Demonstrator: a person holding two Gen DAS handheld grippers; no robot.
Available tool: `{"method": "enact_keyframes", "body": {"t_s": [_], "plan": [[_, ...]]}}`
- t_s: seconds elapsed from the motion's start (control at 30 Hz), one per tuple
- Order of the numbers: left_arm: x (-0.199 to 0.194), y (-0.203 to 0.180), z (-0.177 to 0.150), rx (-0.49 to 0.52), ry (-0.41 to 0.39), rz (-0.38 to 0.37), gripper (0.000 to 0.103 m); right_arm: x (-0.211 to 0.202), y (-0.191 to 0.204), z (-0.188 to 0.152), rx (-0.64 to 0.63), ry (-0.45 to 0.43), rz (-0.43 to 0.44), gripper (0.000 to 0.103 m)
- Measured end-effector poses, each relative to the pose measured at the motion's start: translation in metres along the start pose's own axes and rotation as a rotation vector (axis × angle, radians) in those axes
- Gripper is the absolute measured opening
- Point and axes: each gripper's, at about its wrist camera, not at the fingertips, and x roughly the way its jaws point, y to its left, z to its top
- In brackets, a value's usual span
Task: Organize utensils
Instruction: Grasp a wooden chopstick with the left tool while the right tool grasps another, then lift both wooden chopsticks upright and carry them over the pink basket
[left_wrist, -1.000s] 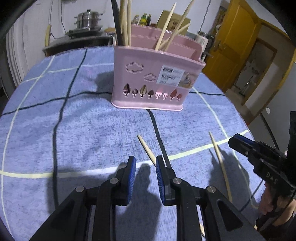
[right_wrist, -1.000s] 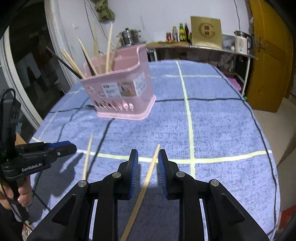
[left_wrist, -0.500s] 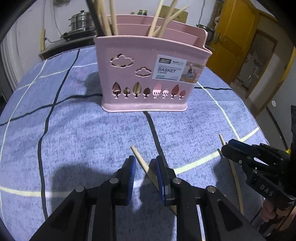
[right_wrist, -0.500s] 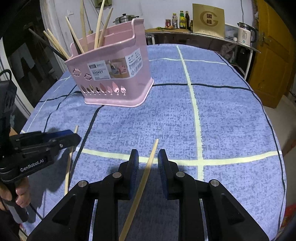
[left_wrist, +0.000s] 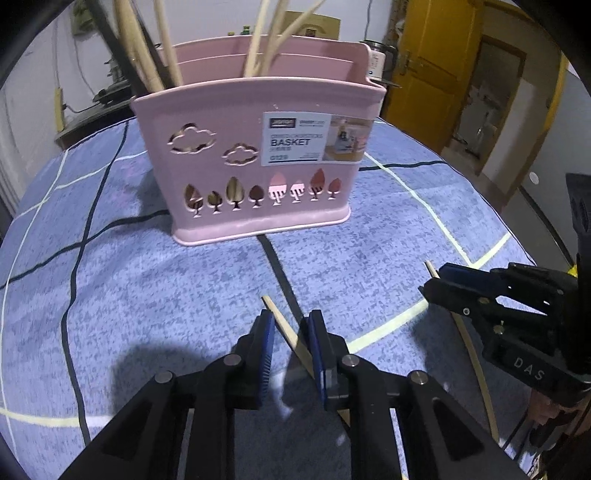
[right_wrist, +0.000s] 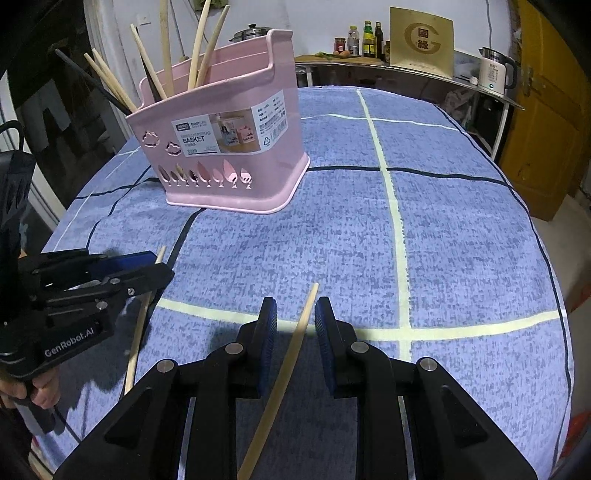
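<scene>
Basket stands mid-tablecloth, well inside its edges.

The right gripper is closing, a wooden chopstick lying between its blue pads, untouched. The left gripper straddles a second chopstick on the blue tablecloth, near the pink basket.
</scene>
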Motion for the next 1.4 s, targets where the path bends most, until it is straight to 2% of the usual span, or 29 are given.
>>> {"method": "enact_keyframes", "body": {"t_s": [0.27, 0.37, 0.47, 0.57, 0.83, 1.07, 1.4], "plan": [[0.004, -0.002, 0.005, 0.001, 0.002, 0.006, 0.014, 0.003, 0.003, 0.003, -0.021, 0.003, -0.025, 0.018], [0.005, -0.008, 0.008, 0.017, 0.014, 0.037, 0.013, 0.004, 0.004, 0.003, -0.028, 0.002, -0.043, 0.008], [0.007, -0.013, 0.011, 0.024, 0.024, 0.057, 0.010, 0.004, 0.003, 0.004, -0.018, 0.004, -0.031, 0.008], [0.011, -0.017, 0.016, 0.017, 0.030, 0.052, 0.006, 0.003, 0.002, 0.004, -0.009, 0.003, -0.014, 0.006], [0.008, -0.014, 0.018, 0.004, 0.039, 0.024, 0.005, -0.008, 0.003, 0.009, -0.010, -0.027, 0.012, 0.005], [-0.021, -0.012, 0.025, 0.021, -0.004, 0.019, 0.005, -0.033, 0.006, 0.021, -0.017, -0.084, 0.035, 0.005], [-0.092, -0.009, 0.046, 0.036, -0.138, 0.019, 0.005, -0.080, 0.019, 0.043, -0.038, -0.209, 0.066, 0.005]]}}
